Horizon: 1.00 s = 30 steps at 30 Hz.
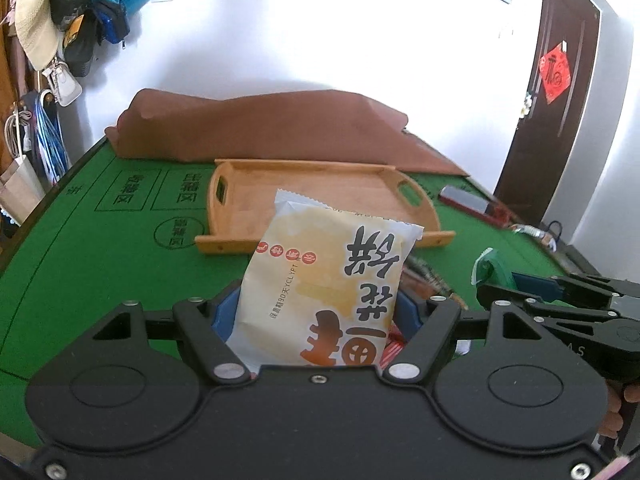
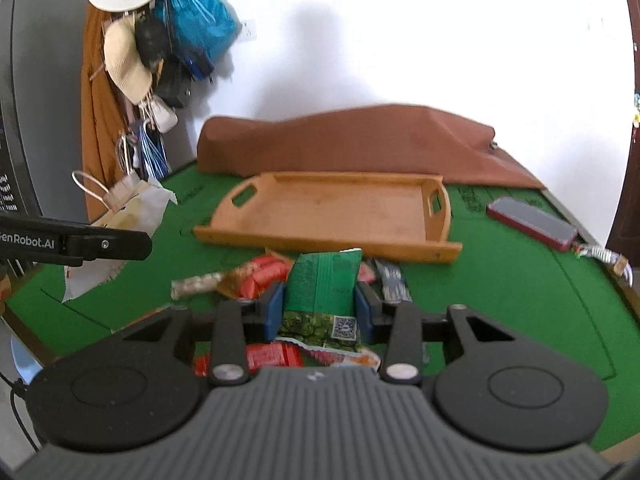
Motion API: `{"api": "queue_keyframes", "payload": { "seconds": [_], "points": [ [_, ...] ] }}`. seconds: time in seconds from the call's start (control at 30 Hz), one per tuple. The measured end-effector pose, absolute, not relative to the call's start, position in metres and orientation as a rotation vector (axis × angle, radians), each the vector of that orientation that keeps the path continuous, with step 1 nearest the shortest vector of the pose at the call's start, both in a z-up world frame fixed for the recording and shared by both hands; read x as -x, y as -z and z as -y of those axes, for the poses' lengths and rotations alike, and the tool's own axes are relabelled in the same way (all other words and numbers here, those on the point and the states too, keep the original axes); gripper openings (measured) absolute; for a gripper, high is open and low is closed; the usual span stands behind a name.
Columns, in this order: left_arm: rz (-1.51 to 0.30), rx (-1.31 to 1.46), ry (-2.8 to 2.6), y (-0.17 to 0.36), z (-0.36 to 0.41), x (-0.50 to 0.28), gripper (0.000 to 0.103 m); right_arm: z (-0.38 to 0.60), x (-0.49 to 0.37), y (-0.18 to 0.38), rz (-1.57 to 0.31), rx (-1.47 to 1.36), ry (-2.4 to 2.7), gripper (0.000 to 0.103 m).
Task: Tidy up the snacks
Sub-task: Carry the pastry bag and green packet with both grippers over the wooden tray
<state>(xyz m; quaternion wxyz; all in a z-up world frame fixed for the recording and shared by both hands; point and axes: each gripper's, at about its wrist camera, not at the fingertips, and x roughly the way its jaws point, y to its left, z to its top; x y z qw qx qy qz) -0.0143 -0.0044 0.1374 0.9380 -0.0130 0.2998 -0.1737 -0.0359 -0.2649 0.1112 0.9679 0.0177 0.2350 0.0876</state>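
Observation:
My left gripper (image 1: 316, 308) is shut on a white and yellow snack packet (image 1: 328, 280) with dark lettering, held up above the green table. My right gripper (image 2: 320, 304) is shut on a green snack packet (image 2: 322, 288), its blue pads (image 2: 274, 308) pressing both sides. Beyond both lies a wooden tray (image 1: 320, 166) (image 2: 332, 208) with handle holes and nothing in it. Loose snacks remain under the right gripper: red sausages (image 2: 264, 276), a pale bar (image 2: 196, 286), a dark bar (image 2: 394, 280) and red packets (image 2: 272, 354). The right gripper (image 1: 560, 300) also shows at the right of the left wrist view.
A brown cloth (image 1: 260, 128) (image 2: 352, 140) lies heaped behind the tray by the wall. A red-cased phone (image 2: 532, 220) lies right of the tray near the table edge. Hats and bags (image 2: 132, 60) hang at the left, and a dark door (image 1: 560, 80) stands at the right.

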Motion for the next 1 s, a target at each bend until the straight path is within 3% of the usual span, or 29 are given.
{"api": "queue_keyframes", "payload": {
  "seconds": [0.6,0.8,1.0],
  "points": [
    [-0.617,0.108,0.35,-0.253,0.006,-0.063,0.073,0.283,-0.032,-0.205,-0.441,-0.077,-0.225,0.044],
    [-0.645,0.042,0.257,-0.257,0.029,-0.117,0.073,0.281,-0.082,-0.218,-0.493,-0.022,-0.185,0.044],
    [-0.727,0.032,0.232,-0.225,0.053,-0.179,0.073,0.277,-0.135,-0.201,-0.551,0.027,-0.133,0.044]
  ]
}}
